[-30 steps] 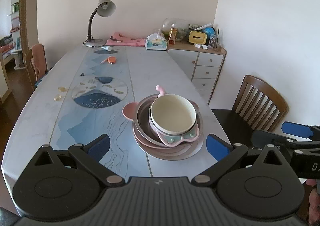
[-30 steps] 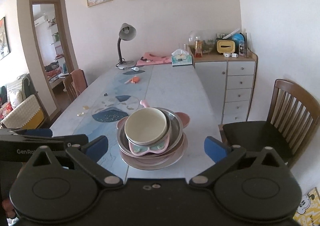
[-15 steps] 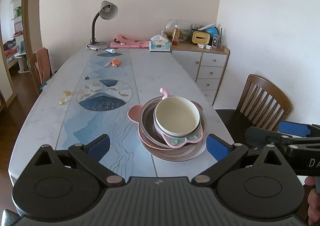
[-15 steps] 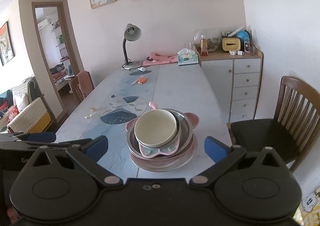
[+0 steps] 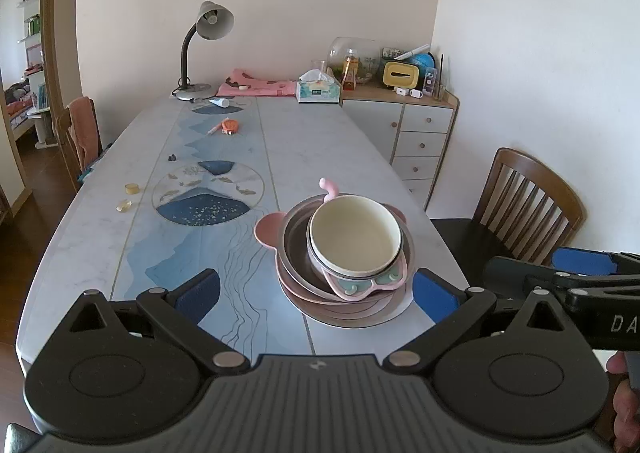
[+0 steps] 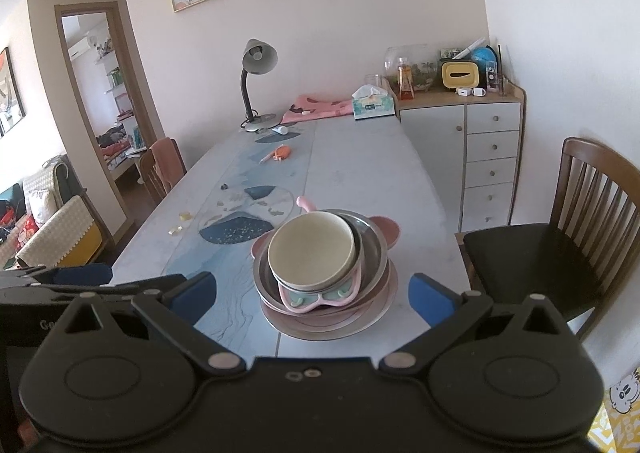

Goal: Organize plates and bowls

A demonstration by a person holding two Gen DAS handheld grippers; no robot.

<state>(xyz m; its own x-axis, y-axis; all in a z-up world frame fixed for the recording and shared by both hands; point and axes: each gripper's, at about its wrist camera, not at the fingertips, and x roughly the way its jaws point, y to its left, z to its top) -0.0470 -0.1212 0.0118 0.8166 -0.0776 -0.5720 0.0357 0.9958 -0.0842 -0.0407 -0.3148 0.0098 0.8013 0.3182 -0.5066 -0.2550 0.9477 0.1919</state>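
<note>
A stack of dishes stands near the table's (image 5: 340,157) front right edge. A cream bowl (image 5: 354,239) sits on top. Under it lies a pink cat-shaped plate (image 5: 364,285), inside a metal bowl (image 5: 294,249), on pink plates (image 5: 344,313). The right wrist view shows the same cream bowl (image 6: 310,249) and metal bowl (image 6: 372,249). My left gripper (image 5: 316,293) hangs open, short of the stack and off the table's front edge. My right gripper (image 6: 314,296) is open too, at the same distance. Neither holds anything. Each gripper appears at the edge of the other's view: the right gripper (image 5: 580,277), the left gripper (image 6: 80,277).
A wooden chair (image 5: 528,209) stands right of the table, another chair (image 5: 80,133) at the left. A desk lamp (image 5: 208,33), a pink cloth (image 5: 256,87) and a tissue box (image 5: 318,91) are at the far end. Small bits (image 5: 132,189) lie mid-left. A white cabinet (image 5: 416,133) lines the wall.
Both views have drifted slightly, so the stack sits a little lower and further right in the frame. The dishes have not moved, and both grippers stay open.
</note>
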